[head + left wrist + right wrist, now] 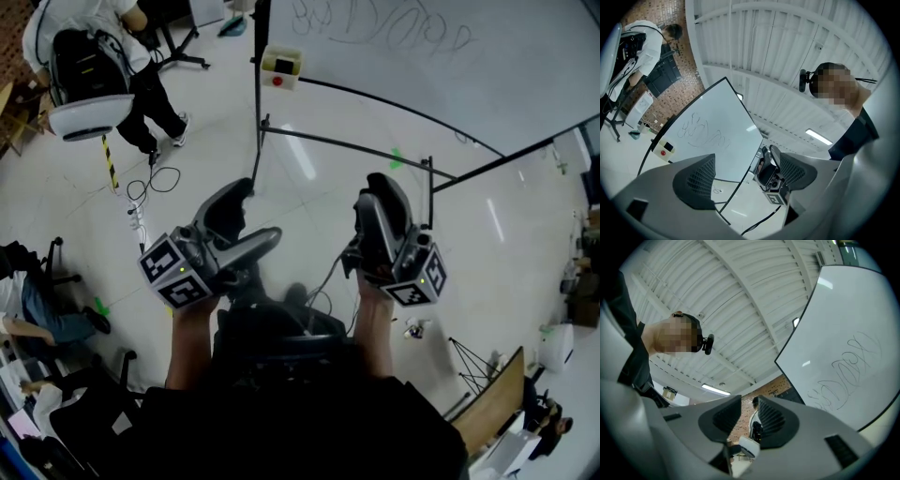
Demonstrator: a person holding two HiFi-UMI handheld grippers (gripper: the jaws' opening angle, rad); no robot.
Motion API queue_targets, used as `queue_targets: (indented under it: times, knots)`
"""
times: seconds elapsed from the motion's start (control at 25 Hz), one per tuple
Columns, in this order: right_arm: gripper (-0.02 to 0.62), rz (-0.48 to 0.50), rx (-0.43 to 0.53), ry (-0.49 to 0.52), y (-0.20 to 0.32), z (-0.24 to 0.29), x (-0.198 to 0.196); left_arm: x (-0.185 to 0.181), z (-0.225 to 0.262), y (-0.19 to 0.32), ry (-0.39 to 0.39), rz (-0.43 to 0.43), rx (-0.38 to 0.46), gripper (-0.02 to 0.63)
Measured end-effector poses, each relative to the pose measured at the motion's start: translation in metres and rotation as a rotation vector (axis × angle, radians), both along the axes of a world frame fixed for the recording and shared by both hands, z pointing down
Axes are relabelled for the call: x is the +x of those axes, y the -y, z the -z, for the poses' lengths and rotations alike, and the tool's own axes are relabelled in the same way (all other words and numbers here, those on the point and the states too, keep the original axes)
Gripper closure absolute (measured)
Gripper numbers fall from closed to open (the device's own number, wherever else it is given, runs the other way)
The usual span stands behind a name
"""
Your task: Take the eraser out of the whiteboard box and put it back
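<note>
while both tongs are held out in front of the body with tips tilted upward, neither is near the box.

left gripper (pixel 246 225): jaws spread wide, nothing between them. its own view looks through the gap at the whiteboard (pixel 717 131).
right gripper (pixel 382 202): jaws a narrow slot apart, pads not meeting, nothing pinched. only the far room shows through the slot.

task thing: whiteboard box (pixel 281 66) hangs at the board's left edge on the stand post (pixel 256 112), well apart from both tongs. eraser (pixel 284 63) is judged to be the dark block on the box face, above a red dot. it is too small to confirm. judgement: the take-out step is not begun, and the eraser sits in the box.

what could go wrong from here:
- the right slot looks too narrow for the eraser. if it goes in as it stands, the tips would butt the block and could knock it out of the box.
- the box is small and hangs on a thin post. an off-line approach could hit the post and shake the board.
- a jaw brushing the board face would smear the scribbles there.
- a loose cable (pixel 141 187) lies on the floor left of the stand. stepping in that way risks a snag.
</note>
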State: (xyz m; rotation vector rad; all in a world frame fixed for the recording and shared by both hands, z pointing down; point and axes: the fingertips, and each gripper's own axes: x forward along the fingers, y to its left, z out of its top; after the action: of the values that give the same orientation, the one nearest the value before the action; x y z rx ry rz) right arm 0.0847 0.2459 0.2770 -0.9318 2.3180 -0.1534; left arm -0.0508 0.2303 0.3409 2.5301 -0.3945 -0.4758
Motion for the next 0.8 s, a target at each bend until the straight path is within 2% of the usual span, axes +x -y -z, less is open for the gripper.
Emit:
queue_targets:
  times: [0.4, 0.6, 0.8]
  knots:
    - [0.469, 0.086, 0.035, 0.078, -0.065, -0.006, 0.02, 0.009, -0.002, -0.073, 0.081, 0.101, -0.002, 0.176]
    - [0.469, 0.067, 0.038, 0.103, -0.082, -0.012, 0.032, 0.018, 0.001, -0.089, 0.094, 0.083, 0.012, 0.176]
    - [0.471, 0.005, 0.061, 0.089, -0.097, 0.002, 0.037, 0.026, 0.011, -0.095, 0.059, 0.013, 0.038, 0.176]
